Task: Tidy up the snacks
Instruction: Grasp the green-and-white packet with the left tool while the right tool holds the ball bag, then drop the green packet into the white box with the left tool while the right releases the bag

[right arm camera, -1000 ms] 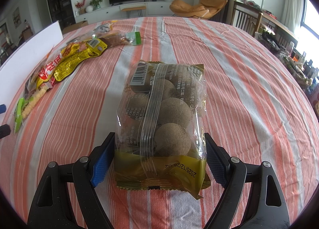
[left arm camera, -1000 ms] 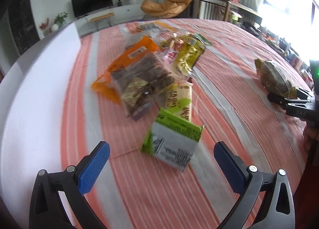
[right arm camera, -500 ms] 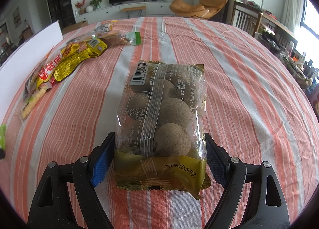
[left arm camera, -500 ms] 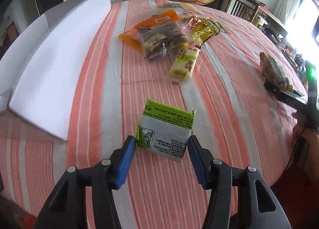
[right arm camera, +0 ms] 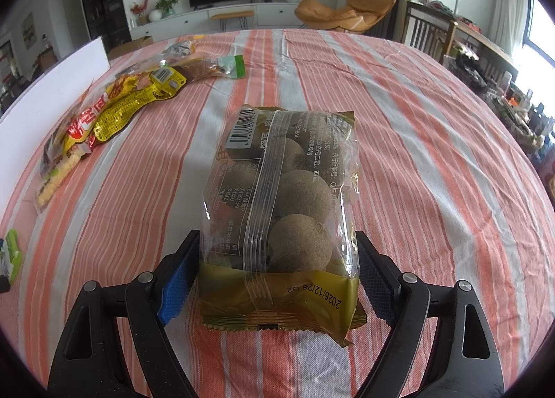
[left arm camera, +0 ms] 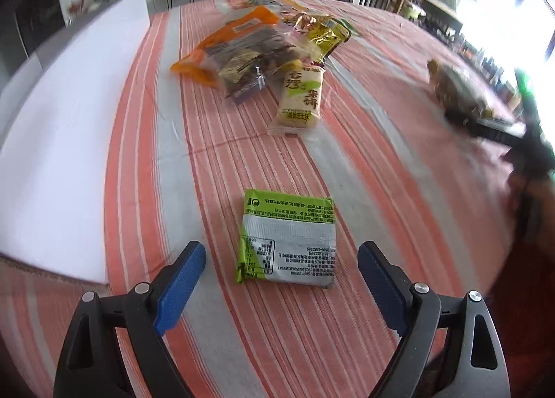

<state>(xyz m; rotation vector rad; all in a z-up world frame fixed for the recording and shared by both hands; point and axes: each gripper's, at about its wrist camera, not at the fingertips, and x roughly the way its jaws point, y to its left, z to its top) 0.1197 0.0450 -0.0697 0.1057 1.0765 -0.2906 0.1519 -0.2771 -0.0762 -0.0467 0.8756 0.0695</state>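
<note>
A green and silver snack packet [left arm camera: 289, 242] lies flat on the striped tablecloth, between and just ahead of the pads of my left gripper [left arm camera: 281, 280], which is open and apart from it. My right gripper [right arm camera: 275, 271] is shut on a clear and gold bag of brown balls [right arm camera: 282, 210], which rests on the cloth. That bag also shows blurred at the right in the left wrist view [left arm camera: 454, 89]. A heap of snack bags [left arm camera: 263, 48] lies further back, with a yellow rice cracker pack [left arm camera: 300, 100] at its near edge.
A white foam board [left arm camera: 66, 113] lies along the table's left side. The heap shows at the left in the right wrist view [right arm camera: 114, 117]. The table's near edge runs below both grippers. Chairs and a window stand beyond the right side.
My left gripper closed on the green packet, carried it toward the near edge, then opened and let it go flat on the cloth. The right gripper and its bag have not moved.
</note>
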